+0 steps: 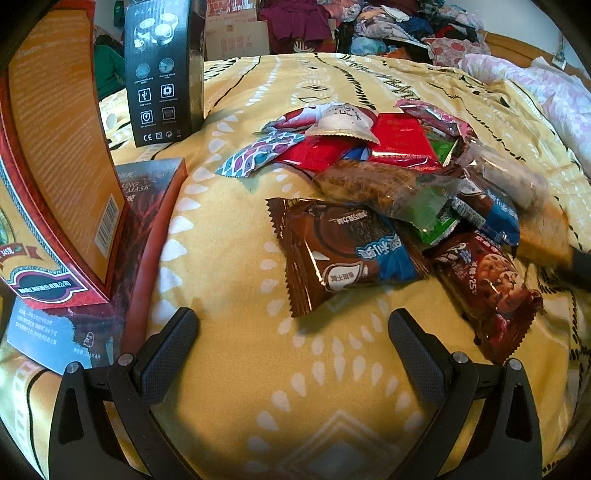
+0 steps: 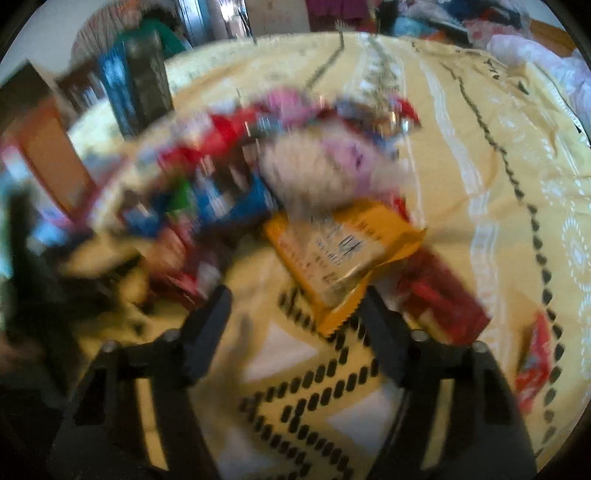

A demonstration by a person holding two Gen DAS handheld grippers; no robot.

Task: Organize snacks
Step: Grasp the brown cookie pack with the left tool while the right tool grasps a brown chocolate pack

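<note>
Progress: early, by my reading — snack pile (image 1: 388, 192) sits jumbled, packets overlapping, nothing visibly sorted into groups or boxes.
Snacks, location: middle of the bed, on the yellow patterned bedspread (image 1: 236, 369); brown chocolate-pie packet (image 1: 340, 251) nearest the left gripper, cookie packet (image 1: 491, 291) just beside it toward the right edge.
Left gripper (image 1: 293, 350): released, jaws wide, nothing between them; it hovers short of the brown packet.
Right gripper (image 2: 295, 317): view blurred. Orange packet (image 2: 347, 258) has its lower corner between the jaws, near the right pad; cannot tell whether the pads press on it.
Strays: red packet (image 2: 443, 299) and a small red one (image 2: 535, 358) lie apart from the pile toward the bed's right edge.
Left to do: nearly all — separate, group, place.
Containers: orange-red box (image 1: 59, 166), black box (image 1: 164, 74) and mask box (image 1: 147, 206) at the bed's left edge.
Room: heaped clothes (image 1: 388, 26) beyond the far edge; cardboard box (image 1: 236, 40) there too.
</note>
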